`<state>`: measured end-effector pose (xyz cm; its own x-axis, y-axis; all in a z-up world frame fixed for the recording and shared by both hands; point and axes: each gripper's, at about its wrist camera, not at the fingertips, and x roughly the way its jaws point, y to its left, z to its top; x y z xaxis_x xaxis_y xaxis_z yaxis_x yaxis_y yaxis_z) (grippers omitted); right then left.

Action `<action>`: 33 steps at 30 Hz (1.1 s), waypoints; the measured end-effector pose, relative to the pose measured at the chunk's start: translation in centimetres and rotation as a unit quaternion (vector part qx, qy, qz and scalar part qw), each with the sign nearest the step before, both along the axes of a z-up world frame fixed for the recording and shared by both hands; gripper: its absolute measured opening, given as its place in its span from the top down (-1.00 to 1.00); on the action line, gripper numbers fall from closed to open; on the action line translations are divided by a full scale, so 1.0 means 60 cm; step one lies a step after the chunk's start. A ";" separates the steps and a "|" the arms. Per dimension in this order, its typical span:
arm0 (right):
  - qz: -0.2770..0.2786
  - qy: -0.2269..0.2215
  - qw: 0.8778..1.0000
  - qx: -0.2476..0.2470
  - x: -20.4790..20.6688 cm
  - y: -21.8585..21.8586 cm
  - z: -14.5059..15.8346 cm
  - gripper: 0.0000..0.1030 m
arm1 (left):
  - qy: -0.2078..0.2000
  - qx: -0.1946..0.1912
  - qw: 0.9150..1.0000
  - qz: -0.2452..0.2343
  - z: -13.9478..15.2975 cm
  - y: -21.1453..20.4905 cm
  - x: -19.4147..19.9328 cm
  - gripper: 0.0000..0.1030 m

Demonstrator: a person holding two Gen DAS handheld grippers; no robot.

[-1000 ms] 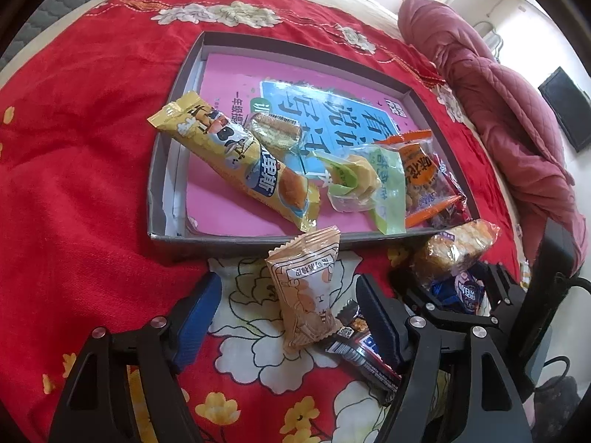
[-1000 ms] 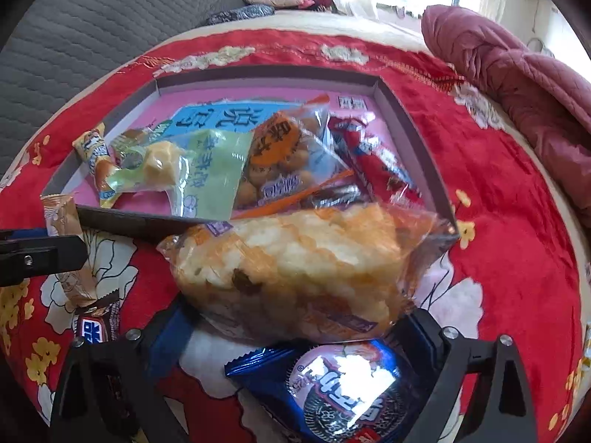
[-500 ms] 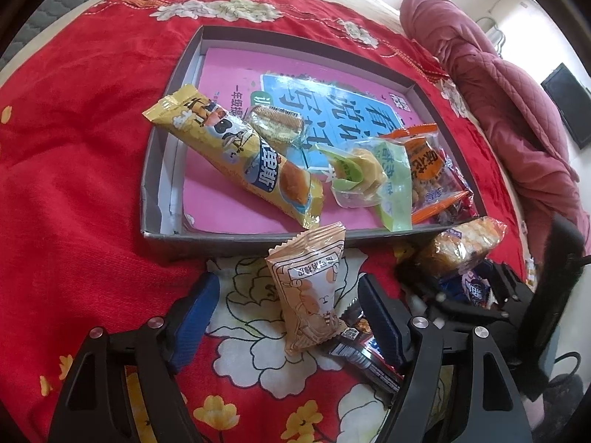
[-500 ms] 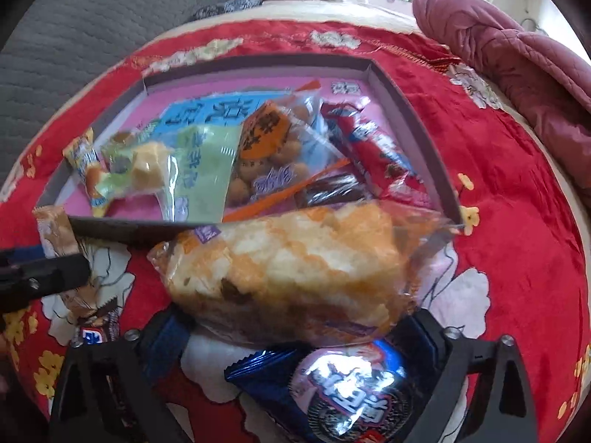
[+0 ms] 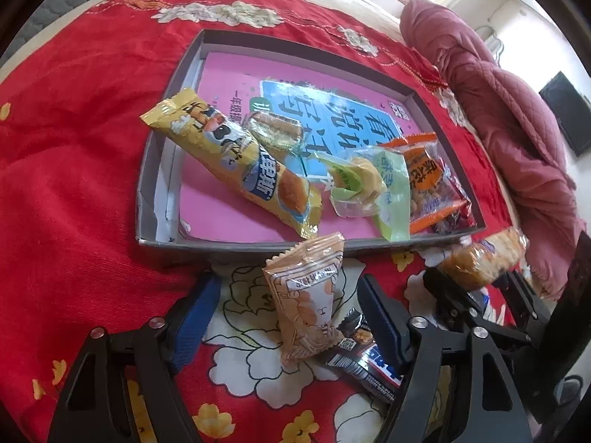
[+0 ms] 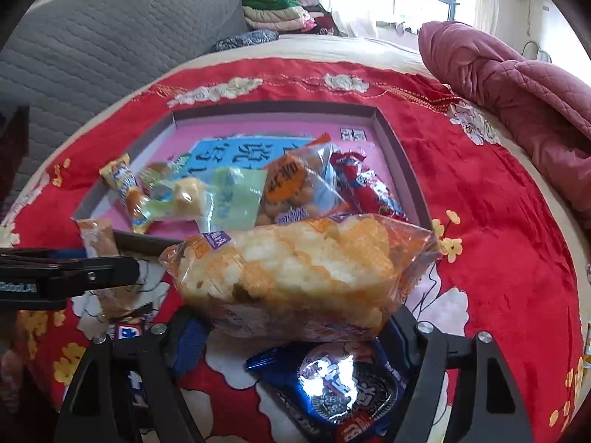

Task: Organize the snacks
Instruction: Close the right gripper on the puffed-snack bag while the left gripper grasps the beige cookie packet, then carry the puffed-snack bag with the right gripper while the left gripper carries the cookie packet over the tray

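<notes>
A beige snack packet (image 5: 306, 302) lies on the red flowered bedspread between the fingers of my left gripper (image 5: 288, 302). Its jaws are closing, with a gap still showing on both sides of the packet. My right gripper (image 6: 291, 328) is closing on a clear bag of puffed rice crackers (image 6: 295, 277), and its pads press the bag's lower ends. The left wrist view shows this bag (image 5: 480, 262) slightly raised, just before the grey tray (image 5: 236, 247). Inside the tray lie a long yellow packet (image 5: 236, 162), a green packet (image 5: 369, 181) and an orange packet (image 5: 424, 181).
A black chocolate bar (image 5: 362, 354) lies partly under the beige packet. A shiny blue packet (image 6: 343, 387) sits on the bedspread beneath the cracker bag. A maroon quilt (image 6: 517, 103) is piled at the right, and a grey padded headboard (image 6: 110, 55) stands behind.
The right gripper's fingers have drawn in against the cracker bag, and its view has risen and tipped up a little. The left gripper has kept its place, its fingers slightly narrower.
</notes>
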<state>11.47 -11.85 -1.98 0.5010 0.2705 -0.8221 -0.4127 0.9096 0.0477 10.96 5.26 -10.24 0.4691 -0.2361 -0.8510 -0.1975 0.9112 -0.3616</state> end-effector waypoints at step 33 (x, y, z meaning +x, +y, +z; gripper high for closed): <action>0.002 -0.005 0.999 0.046 -0.012 -0.005 0.038 -0.52 | -0.029 -0.002 1.000 -0.002 0.052 0.012 -0.022 0.51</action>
